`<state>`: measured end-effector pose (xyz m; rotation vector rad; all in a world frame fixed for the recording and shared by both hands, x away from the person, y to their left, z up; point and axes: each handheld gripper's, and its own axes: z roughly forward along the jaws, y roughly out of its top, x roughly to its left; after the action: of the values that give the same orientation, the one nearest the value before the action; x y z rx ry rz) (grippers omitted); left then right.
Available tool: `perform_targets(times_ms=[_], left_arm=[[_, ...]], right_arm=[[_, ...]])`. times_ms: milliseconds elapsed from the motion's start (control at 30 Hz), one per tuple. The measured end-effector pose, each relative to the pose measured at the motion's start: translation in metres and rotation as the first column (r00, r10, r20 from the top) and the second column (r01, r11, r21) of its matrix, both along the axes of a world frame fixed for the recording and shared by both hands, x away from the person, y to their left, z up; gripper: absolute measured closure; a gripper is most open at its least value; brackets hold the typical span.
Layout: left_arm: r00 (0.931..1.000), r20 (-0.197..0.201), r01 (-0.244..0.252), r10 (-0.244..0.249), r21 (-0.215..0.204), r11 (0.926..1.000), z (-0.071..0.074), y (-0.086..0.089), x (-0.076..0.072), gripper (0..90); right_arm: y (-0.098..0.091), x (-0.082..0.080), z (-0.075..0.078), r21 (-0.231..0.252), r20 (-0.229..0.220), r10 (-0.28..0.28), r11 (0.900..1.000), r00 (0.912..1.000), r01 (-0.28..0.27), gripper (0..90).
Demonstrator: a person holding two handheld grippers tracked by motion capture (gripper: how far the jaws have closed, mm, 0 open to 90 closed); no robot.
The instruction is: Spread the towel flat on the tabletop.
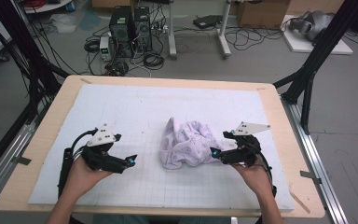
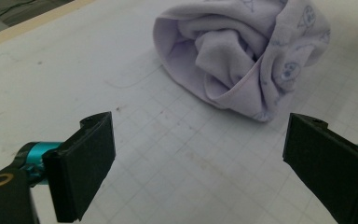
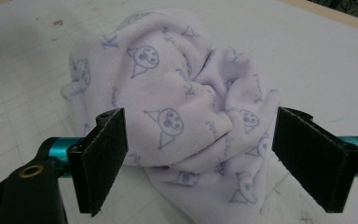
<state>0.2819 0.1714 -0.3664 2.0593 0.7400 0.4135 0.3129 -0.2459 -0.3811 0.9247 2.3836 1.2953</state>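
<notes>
A crumpled lilac cloth (image 1: 186, 142) with small blue prints lies bunched on the white gridded mat (image 1: 135, 107), right of the table's middle. My left gripper (image 1: 129, 162) is held low over the mat to the left of the cloth, a short gap away. In the left gripper view it (image 2: 198, 163) is open, with bare mat between its jaws and the cloth (image 2: 242, 60) ahead. My right gripper (image 1: 219, 144) is at the cloth's right edge. In the right gripper view it (image 3: 200, 158) is open, and the cloth (image 3: 177, 107) bulges between the jaws without the pads pressing on it.
The mat covers most of a wooden table (image 1: 286, 140) with a bare rim. Black frame posts (image 1: 312, 65) stand at both sides. Two computer towers (image 1: 130, 30) and loose cables sit on the floor beyond the far edge.
</notes>
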Motion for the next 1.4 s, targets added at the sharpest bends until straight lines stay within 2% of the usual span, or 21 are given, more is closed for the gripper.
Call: perform_targets(times_ms=[100,167,267,300,367,433,467,500,533,633,700,767,867,1067,1100,1133,1233,1267,1300,1367,1400], left_arm=[[0.9999,-0.004,0.014,-0.014,-0.006,0.9999,-0.003,-0.011,0.005,10.8],[0.9989,-0.006,0.046,-0.046,-0.002,0.9989,-0.009,-0.029,0.012,13.5],[0.9965,-0.024,0.08,-0.08,0.009,0.9968,-0.019,-0.046,0.021,22.2],[0.9965,-0.024,0.08,-0.08,0.009,0.9968,-0.019,-0.046,0.021,26.3],[0.9931,-0.039,0.111,-0.111,0.0,0.9938,-0.028,-0.064,0.03,32.8],[0.9906,-0.047,0.128,-0.129,-0.012,0.9917,-0.03,-0.07,0.033,36.0],[0.9844,-0.069,0.161,-0.162,-0.015,0.9868,-0.036,-0.083,0.038,40.6],[0.9844,-0.069,0.161,-0.162,-0.015,0.9868,-0.036,-0.083,0.038,43.7],[0.9779,-0.093,0.187,-0.187,-0.011,0.9823,-0.043,-0.094,0.043,46.7],[0.974,-0.098,0.208,-0.204,0.03,0.9777,-0.051,-0.102,0.046,69.2],[0.9726,-0.089,0.219,-0.215,0.035,0.9752,-0.048,-0.099,0.044,77.5],[0.9739,-0.079,0.216,-0.213,0.034,0.9757,-0.046,-0.096,0.043,79.1],[0.9827,-0.04,0.182,-0.181,0.029,0.9829,-0.032,-0.079,0.034,79.5],[0.9889,0.038,0.144,-0.144,0.005,0.9896,-0.005,-0.044,0.006,79.6],[0.9889,0.038,0.144,-0.144,0.005,0.9896,-0.005,-0.044,0.006,79.6],[0.9893,0.055,0.135,-0.135,-0.002,0.9908,0.003,-0.033,-0.006,79.6],[0.9905,0.061,0.125,-0.123,-0.015,0.9921,0.01,-0.015,-0.026,79.6],[0.9905,0.061,0.125,-0.123,-0.015,0.9921,0.01,-0.015,-0.026,79.6],[0.9911,0.055,0.122,-0.121,-0.012,0.9924,0.009,-0.004,-0.039,79.5],[0.9921,0.039,0.119,-0.119,-0.005,0.9928,0.003,0.003,-0.051,79.2],[0.992,0.026,0.123,-0.123,0.002,0.9924,-0.001,0.006,-0.055,78.6]], right_arm=[[0.007,0.007,-0.005,-0.021,-0.017,0.018,0.9996,0.9997,-0.019,22.1],[0.012,0.011,-0.01,-0.04,-0.039,0.026,0.9988,0.9989,-0.028,25.1],[0.018,0.018,-0.017,-0.066,-0.065,0.035,0.9971,0.9973,-0.039,29.0],[0.02,0.021,-0.02,-0.072,-0.074,0.04,0.9964,0.9965,-0.046,31.5],[0.023,0.025,-0.025,-0.071,-0.092,0.058,0.9954,0.9941,-0.064,37.1],[0.025,0.027,-0.027,-0.072,-0.105,0.058,0.9952,0.9928,-0.066,39.2],[0.027,0.03,-0.029,-0.062,-0.11,0.076,0.9946,0.991,-0.083,45.0],[0.028,0.032,-0.03,-0.055,-0.116,0.08,0.9947,0.99,-0.087,48.5],[0.028,0.033,-0.031,-0.044,-0.121,0.088,0.9946,0.9888,-0.094,53.5],[0.032,0.035,-0.032,-0.043,-0.124,0.113,0.9919,0.9857,-0.119,66.9],[0.033,0.035,-0.032,-0.034,-0.128,0.125,0.9908,0.9839,-0.131,73.6],[0.032,0.036,-0.028,0.005,-0.128,0.137,0.9905,0.9824,-0.137,76.2],[0.034,0.038,-0.02,0.038,-0.113,0.165,0.9861,0.9798,-0.162,77.2],[0.051,0.034,0.011,0.079,-0.034,0.235,0.9696,0.9714,-0.232,77.2],[0.055,0.033,0.016,0.083,-0.019,0.253,0.9646,0.9674,-0.25,77.2],[0.059,0.031,0.021,0.085,-0.011,0.269,0.96,0.9632,-0.267,77.2],[0.071,0.022,0.032,0.076,0.012,0.328,0.9418,0.9448,-0.327,77.1],[0.071,0.022,0.032,0.076,0.012,0.328,0.9418,0.9448,-0.327,77.1],[0.08,0.013,0.035,0.066,0.007,0.377,0.9241,0.9262,-0.377,77.1],[0.089,0.004,0.032,0.052,0.001,0.423,0.9049,0.9062,-0.422,77.1],[0.093,-0.001,0.028,0.049,-0.009,0.438,0.8982,0.8991,-0.437,77.1]])
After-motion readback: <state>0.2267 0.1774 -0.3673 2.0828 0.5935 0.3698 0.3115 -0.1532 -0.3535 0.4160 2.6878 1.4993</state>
